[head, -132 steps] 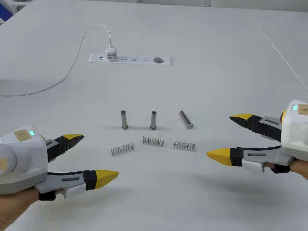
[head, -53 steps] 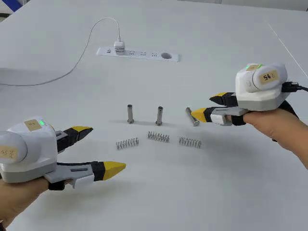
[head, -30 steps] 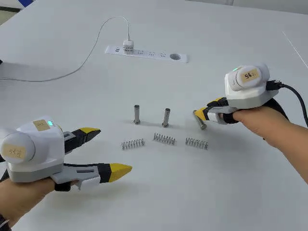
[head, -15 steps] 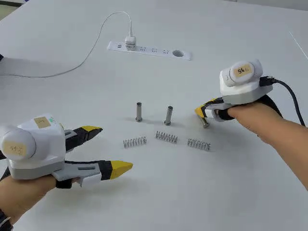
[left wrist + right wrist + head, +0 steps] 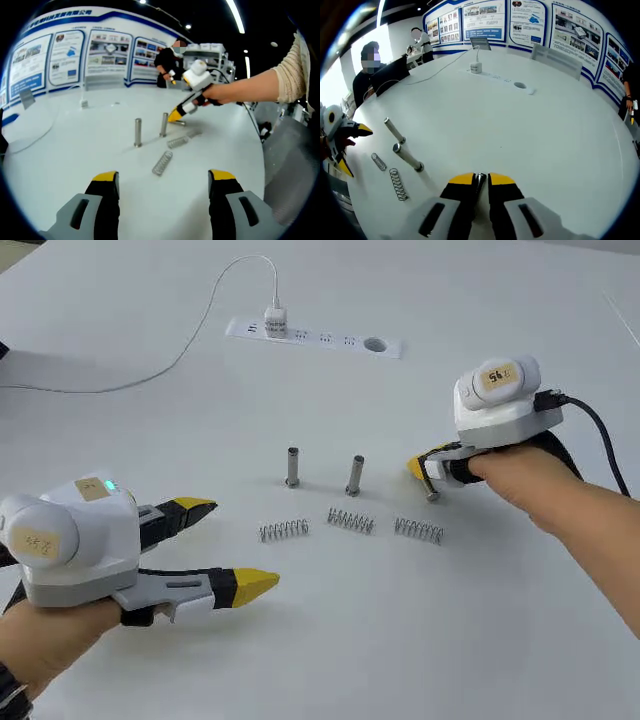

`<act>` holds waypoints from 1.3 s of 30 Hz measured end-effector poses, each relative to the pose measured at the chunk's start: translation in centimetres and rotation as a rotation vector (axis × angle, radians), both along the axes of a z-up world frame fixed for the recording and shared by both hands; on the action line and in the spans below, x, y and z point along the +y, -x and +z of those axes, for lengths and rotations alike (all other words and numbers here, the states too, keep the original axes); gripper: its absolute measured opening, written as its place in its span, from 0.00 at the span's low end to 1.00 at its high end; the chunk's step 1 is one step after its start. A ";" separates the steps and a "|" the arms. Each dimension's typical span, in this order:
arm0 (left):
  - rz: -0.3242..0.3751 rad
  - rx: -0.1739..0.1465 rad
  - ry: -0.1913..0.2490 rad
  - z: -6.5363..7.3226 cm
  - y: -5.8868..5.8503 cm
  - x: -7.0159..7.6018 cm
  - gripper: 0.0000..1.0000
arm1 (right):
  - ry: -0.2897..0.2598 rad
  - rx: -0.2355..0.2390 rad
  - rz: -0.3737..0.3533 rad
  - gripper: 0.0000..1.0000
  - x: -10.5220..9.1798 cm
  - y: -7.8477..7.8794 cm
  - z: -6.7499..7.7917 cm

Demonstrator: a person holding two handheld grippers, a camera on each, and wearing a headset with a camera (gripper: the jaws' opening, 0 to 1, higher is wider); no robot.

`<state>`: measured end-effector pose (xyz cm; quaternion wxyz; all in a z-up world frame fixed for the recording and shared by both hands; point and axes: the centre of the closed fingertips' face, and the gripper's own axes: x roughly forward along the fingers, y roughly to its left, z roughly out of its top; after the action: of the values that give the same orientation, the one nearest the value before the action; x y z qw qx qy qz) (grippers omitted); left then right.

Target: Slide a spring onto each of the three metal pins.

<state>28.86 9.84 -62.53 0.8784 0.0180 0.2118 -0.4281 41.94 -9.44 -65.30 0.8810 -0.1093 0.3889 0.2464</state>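
Two metal pins stand upright on the white table (image 5: 330,640): the left pin (image 5: 293,466) and the middle pin (image 5: 355,475). The third pin (image 5: 430,490) is tilted, its upper end pinched in my right gripper (image 5: 420,468), which is shut on it; the pin's tip (image 5: 479,180) shows between the right gripper's (image 5: 476,179) jaws. Three springs lie in a row in front: left spring (image 5: 283,530), middle spring (image 5: 350,521), right spring (image 5: 418,531). My left gripper (image 5: 228,545) hovers open at the lower left, short of the springs (image 5: 162,163), with nothing between its fingers (image 5: 105,176).
A white power strip (image 5: 312,337) with a plugged-in charger (image 5: 275,315) and its cable lies at the far side of the table. People stand in the background (image 5: 370,60).
My right gripper came in from the right, closed on the right-hand pin and now holds it. The left gripper has stayed open in about the same place.
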 end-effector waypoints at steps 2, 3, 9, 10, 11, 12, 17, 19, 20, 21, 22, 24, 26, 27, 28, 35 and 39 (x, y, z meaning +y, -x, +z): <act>0.001 0.001 0.002 0.0 0.0 0.0 0.73 | -0.001 0.004 -0.001 0.11 0.1 0.0 -0.1; 0.001 0.003 0.001 -0.1 0.0 0.1 0.73 | 0.000 0.008 -0.006 0.11 0.1 0.1 -0.2; 0.002 0.008 0.002 -0.3 0.1 0.2 0.73 | 0.000 0.016 -0.007 0.11 0.3 0.2 -0.4; 0.003 0.009 0.003 -0.3 0.0 0.2 0.73 | 0.002 0.013 -0.006 0.10 0.3 0.2 -0.4; 0.005 0.011 0.005 -0.3 0.0 0.2 0.72 | 0.005 0.012 -0.005 0.10 0.4 0.3 -0.4; 0.005 0.011 0.006 -0.3 0.0 0.1 0.72 | 0.005 0.012 -0.006 0.10 0.2 0.2 -0.4; 0.002 0.012 0.009 -0.4 0.0 0.0 0.72 | 0.011 0.014 -0.006 0.09 0.2 0.2 -0.4; 0.003 0.014 0.009 -0.4 0.0 -0.1 0.72 | 0.006 0.018 -0.012 0.09 0.2 0.2 -0.4; 0.004 0.014 0.009 -0.4 -0.1 -0.1 0.72 | 0.004 0.019 -0.014 0.09 0.2 0.2 -0.4; 0.004 0.015 0.009 -0.5 -0.1 -0.1 0.71 | 0.001 0.021 -0.018 0.09 0.1 0.2 -0.4; 0.005 0.016 0.008 -0.5 -0.1 -0.1 0.71 | -0.001 0.020 -0.020 0.09 0.1 0.2 -0.4; 0.006 0.016 0.010 -0.5 -0.1 -0.1 0.71 | -0.007 0.022 -0.028 0.09 0.1 0.2 -0.3; 0.007 0.015 0.012 -0.4 -0.1 -0.1 0.71 | -0.014 0.030 -0.034 0.09 0.1 0.3 -0.3; 0.008 0.013 0.011 -0.3 -0.2 -0.1 0.71 | -0.025 0.031 -0.041 0.09 0.1 0.4 -0.2; 0.007 0.011 0.011 -0.2 -0.2 -0.1 0.71 | -0.028 0.027 -0.040 0.09 0.1 0.6 -0.1; 0.005 0.006 0.012 0.0 -0.2 -0.2 0.70 | -0.039 0.006 -0.037 0.09 0.0 1.0 0.9; 0.001 0.004 0.012 0.0 -0.1 -0.3 0.70 | -0.048 -0.008 -0.038 0.09 -0.2 1.3 1.7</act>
<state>29.01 9.50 -62.57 0.8781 0.0119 0.2111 -0.4292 40.63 -9.66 -63.61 0.8893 -0.0816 0.3815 0.2385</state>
